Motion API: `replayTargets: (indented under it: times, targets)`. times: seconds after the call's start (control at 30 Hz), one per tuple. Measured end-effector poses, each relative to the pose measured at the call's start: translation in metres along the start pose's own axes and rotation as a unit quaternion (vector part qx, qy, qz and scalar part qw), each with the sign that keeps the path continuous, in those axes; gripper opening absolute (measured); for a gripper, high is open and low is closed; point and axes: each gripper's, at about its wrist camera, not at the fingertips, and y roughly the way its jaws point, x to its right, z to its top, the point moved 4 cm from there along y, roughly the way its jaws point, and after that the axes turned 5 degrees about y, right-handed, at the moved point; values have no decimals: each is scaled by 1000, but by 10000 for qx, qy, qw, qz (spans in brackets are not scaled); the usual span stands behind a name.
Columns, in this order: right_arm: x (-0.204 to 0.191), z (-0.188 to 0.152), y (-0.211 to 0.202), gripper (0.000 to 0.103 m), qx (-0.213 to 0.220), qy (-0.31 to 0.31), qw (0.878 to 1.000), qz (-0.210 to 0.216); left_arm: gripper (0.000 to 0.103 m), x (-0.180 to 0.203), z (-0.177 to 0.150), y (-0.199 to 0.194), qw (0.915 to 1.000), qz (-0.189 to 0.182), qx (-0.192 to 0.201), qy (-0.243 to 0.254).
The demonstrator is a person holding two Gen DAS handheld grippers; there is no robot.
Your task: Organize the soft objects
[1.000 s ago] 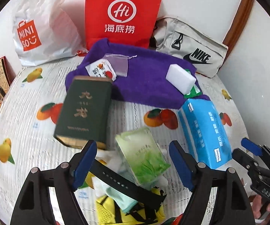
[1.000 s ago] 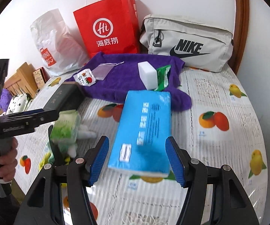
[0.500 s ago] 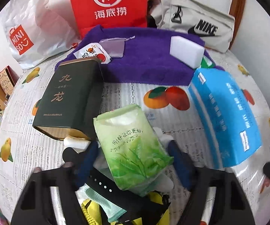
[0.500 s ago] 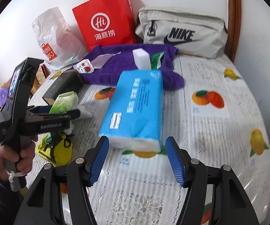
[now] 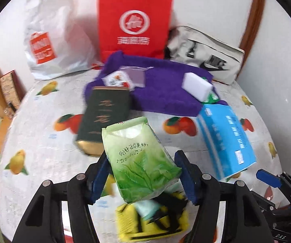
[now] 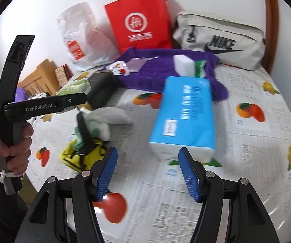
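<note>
Left wrist view shows the left gripper (image 5: 143,174) with a green tissue pack (image 5: 140,160) between its blue fingers (image 5: 99,178). Its jaws are closing, and both pads press on the pack's sides, so the pack is pinched and looks lifted off the bed. Under it lies a yellow mesh bag (image 5: 151,222) with black straps (a bit blurry). Just behind the pack is a dark green box (image 5: 105,119), lying flat.

To the right sits a blue tissue pack (image 5: 226,139) on the fruit-print bed cover (image 5: 34,133). Farther back, a purple towel (image 5: 165,93) has a white sponge (image 5: 197,85) on top.

Right wrist view shows the right gripper (image 6: 147,172) with its jaws apart and nothing between them. The blue tissue pack lies just ahead of it, not touching. A hand (image 6: 7,147) holds the left gripper at the left side.

Against the wall stand a red paper bag (image 6: 143,20), a white plastic bag (image 6: 80,38) and a grey pouch (image 6: 222,40).
</note>
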Motion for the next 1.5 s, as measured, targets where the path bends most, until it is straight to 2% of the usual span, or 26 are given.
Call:
replayTargets:
  times: [0.13, 0.33, 0.53, 0.67, 0.77, 0.8, 0.97, 1.0, 1.1, 1.23, 1.4, 1.5]
  targets:
    - [-28, -3, 13, 62, -24, -141, 9995, 273, 62, -37, -15, 0, 9993, 300, -81, -194]
    - [-68, 1, 40, 61, -16, -525, 9968, 595, 62, -79, -39, 3, 9977, 346, -199, -540]
    - [-103, 13, 60, 53, -24, -1047, 9916, 756, 62, -101, -50, 15, 9964, 207, -283, -773]
    - [-116, 15, 77, 51, -174, -1379, 9886, 571, 62, -110, -54, 22, 9958, 118, -326, -846]
    - [-122, 13, 93, 38, -435, -1570, 9854, 488, 62, -115, -57, 27, 9951, 61, -365, -916]
    - [-124, 11, 96, 36, -506, -1622, 9844, 464, 62, -116, -57, 29, 9949, 38, -386, -936]
    - [-131, 7, 117, 36, -738, -1878, 9789, 316, 62, -120, -60, 35, 9942, -66, -449, -979]
    - [-132, 8, 119, 29, -750, -1878, 9788, 323, 62, -120, -60, 35, 9941, -93, -446, -985]
    - [-132, 11, 117, 20, -816, -1916, 9776, 295, 62, -121, -61, 36, 9942, -143, -453, -960]
    - [-135, 11, 114, 20, -926, -1809, 9777, 538, 62, -122, -64, 36, 9940, -206, -459, -974]
    - [-137, 9, 125, 20, -972, -1737, 9787, 510, 62, -123, -66, 36, 9936, -228, -479, -996]
    - [-139, 9, 115, 20, -859, -1754, 9793, 523, 62, -124, -66, 33, 9938, -216, -423, -1003]
